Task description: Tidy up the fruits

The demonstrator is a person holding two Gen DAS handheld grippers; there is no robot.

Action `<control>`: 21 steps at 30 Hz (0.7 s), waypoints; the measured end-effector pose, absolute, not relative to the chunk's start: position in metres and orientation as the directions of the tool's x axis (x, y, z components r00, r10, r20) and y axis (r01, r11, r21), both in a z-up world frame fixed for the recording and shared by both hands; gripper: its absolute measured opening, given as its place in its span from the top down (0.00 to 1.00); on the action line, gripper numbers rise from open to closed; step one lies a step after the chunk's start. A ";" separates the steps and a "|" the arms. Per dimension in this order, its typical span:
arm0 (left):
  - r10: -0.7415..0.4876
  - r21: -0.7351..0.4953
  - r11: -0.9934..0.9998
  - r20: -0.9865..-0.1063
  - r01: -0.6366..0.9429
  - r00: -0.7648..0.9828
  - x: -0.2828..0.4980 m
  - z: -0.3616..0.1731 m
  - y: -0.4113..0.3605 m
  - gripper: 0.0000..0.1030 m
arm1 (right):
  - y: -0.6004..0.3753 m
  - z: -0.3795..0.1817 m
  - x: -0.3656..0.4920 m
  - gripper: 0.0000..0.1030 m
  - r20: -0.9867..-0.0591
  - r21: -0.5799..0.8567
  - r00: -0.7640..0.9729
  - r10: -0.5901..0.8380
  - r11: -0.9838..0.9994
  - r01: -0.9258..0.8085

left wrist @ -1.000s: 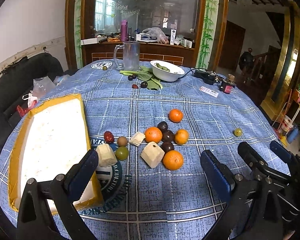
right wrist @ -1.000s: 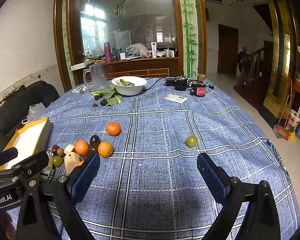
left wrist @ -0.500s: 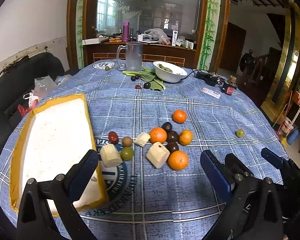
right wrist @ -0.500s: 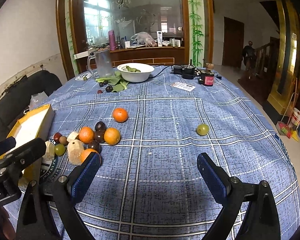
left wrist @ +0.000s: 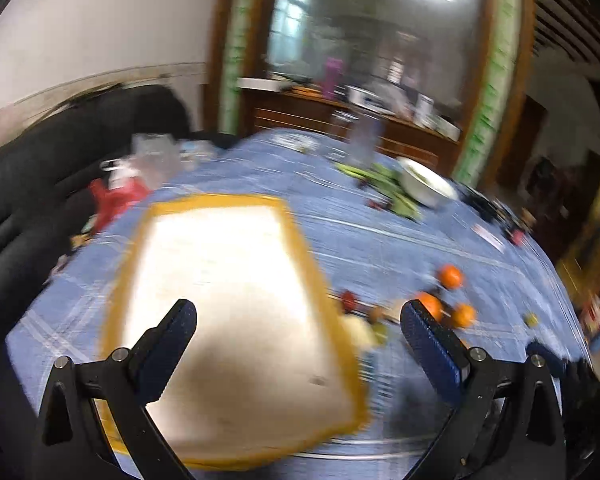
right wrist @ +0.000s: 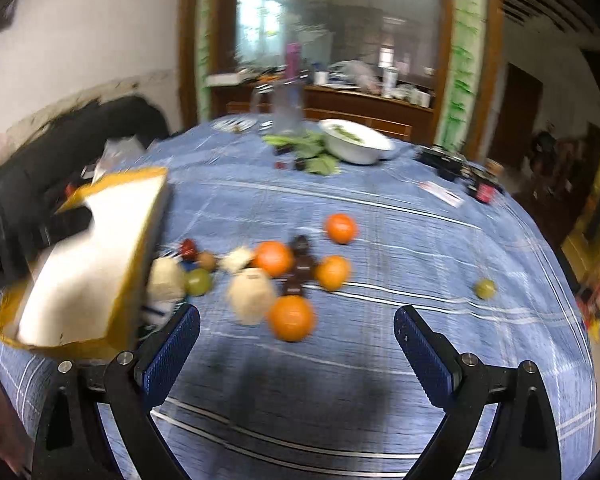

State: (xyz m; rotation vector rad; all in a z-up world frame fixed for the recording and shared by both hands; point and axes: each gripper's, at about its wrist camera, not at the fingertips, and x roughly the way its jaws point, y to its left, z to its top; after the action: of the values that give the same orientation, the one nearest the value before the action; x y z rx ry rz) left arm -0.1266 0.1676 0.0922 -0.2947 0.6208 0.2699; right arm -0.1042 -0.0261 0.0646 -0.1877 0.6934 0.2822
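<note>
Your right gripper [right wrist: 296, 344] is hovering with jaws spread wide and empty, directly facing the nearest round orange fruit [right wrist: 291, 318], which is lying on the blue checked tablecloth [right wrist: 400, 248] just ahead, between the fingers' line. Your left gripper [left wrist: 300, 336], also released and empty, is pointing over the yellow-rimmed white foam tray [left wrist: 236, 280], left of that fruit. A pale beige block [right wrist: 250, 294] is touching the fruit's left side and crowding your approach

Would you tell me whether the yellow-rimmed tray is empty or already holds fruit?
Empty: the tray shows only its bare white floor, and the oranges lie on the tablecloth beside it.
</note>
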 end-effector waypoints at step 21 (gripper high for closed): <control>0.162 -0.233 0.906 -0.582 -0.353 0.797 -0.142 0.097 0.192 0.01 | 0.023 0.059 -0.121 0.06 -0.659 -0.054 0.652 0.374 0.842 -0.537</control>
State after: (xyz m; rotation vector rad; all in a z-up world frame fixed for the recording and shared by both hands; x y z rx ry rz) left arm -0.1421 0.1922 0.0967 -0.3419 0.5871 0.2823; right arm -0.1207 0.0230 0.0588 -0.2543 0.6860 0.5235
